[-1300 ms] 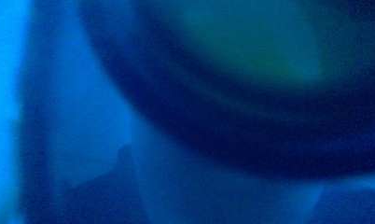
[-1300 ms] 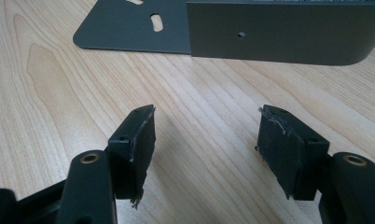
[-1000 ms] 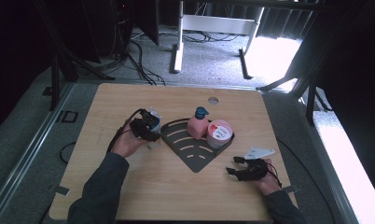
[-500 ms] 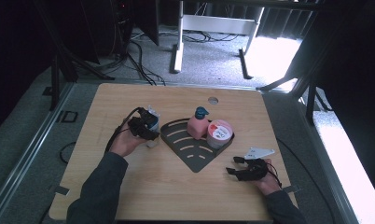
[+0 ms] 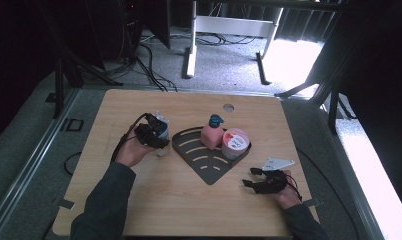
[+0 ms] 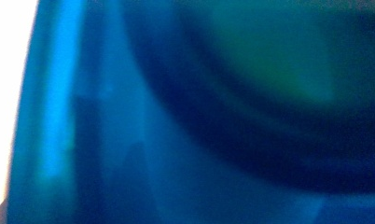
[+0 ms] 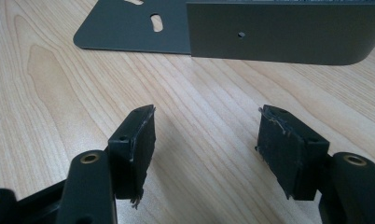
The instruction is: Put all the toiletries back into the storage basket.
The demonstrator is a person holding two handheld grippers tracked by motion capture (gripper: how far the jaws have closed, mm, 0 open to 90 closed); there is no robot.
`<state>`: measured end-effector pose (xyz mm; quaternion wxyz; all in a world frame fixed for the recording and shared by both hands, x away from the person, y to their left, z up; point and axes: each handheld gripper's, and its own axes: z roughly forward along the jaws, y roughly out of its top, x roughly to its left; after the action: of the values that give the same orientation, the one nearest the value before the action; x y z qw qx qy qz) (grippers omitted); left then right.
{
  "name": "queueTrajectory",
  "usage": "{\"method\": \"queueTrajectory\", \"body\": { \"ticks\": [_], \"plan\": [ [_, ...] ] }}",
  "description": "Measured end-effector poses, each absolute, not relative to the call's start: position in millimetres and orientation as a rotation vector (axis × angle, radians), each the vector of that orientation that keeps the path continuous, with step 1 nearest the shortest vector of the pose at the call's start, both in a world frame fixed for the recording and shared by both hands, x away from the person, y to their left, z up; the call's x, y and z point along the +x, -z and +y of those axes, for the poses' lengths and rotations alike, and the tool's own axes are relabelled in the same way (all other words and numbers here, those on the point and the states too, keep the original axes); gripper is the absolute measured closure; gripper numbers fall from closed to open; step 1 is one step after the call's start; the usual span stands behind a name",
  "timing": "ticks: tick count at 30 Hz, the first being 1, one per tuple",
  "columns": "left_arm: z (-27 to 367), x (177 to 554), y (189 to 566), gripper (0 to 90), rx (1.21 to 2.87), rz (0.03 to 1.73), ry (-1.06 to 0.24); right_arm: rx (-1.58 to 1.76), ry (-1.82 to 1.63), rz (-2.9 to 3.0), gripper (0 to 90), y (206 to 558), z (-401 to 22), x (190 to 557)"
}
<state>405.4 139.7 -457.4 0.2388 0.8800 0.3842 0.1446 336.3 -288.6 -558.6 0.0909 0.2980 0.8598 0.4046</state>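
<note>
A small white bottle with a blue label (image 5: pixel 162 127) stands left of the dark grey corner-shaped tray (image 5: pixel 209 167). My left gripper (image 5: pixel 156 138) is closed around it from the near left. In the left gripper view the bottle (image 6: pixel 176 116) is a blue blur right against the lens, hiding the jaws. Inside the tray stand a pink bottle with a blue cap (image 5: pixel 211 134) and a round pink-lidded tub (image 5: pixel 235 142). My right gripper (image 5: pixel 251 177) rests low over the table at the near right. It (image 7: pixel 206 140) is open, with bare wood between the pads, and faces the tray's wall (image 7: pixel 279 32).
The wooden table (image 5: pixel 189 210) has a round cable hole (image 5: pixel 228 107) near its far edge. Bare wood lies between my two hands, in front of the tray. Cables and white desk legs (image 5: pixel 191 50) are on the floor beyond the table.
My left gripper and the bottle have edged slightly toward the near side. The right gripper has stayed where it was.
</note>
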Motion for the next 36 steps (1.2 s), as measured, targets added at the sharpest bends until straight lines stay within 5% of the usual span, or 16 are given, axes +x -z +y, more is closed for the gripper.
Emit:
{"method": "queueTrajectory", "body": {
  "ticks": [36],
  "plan": [
    [137, 405, 433, 54.8, 2.34, 1.04, -0.426, 0.885, -1.202, 2.555, 36.4, 559, -289, 336]
  ]
}}
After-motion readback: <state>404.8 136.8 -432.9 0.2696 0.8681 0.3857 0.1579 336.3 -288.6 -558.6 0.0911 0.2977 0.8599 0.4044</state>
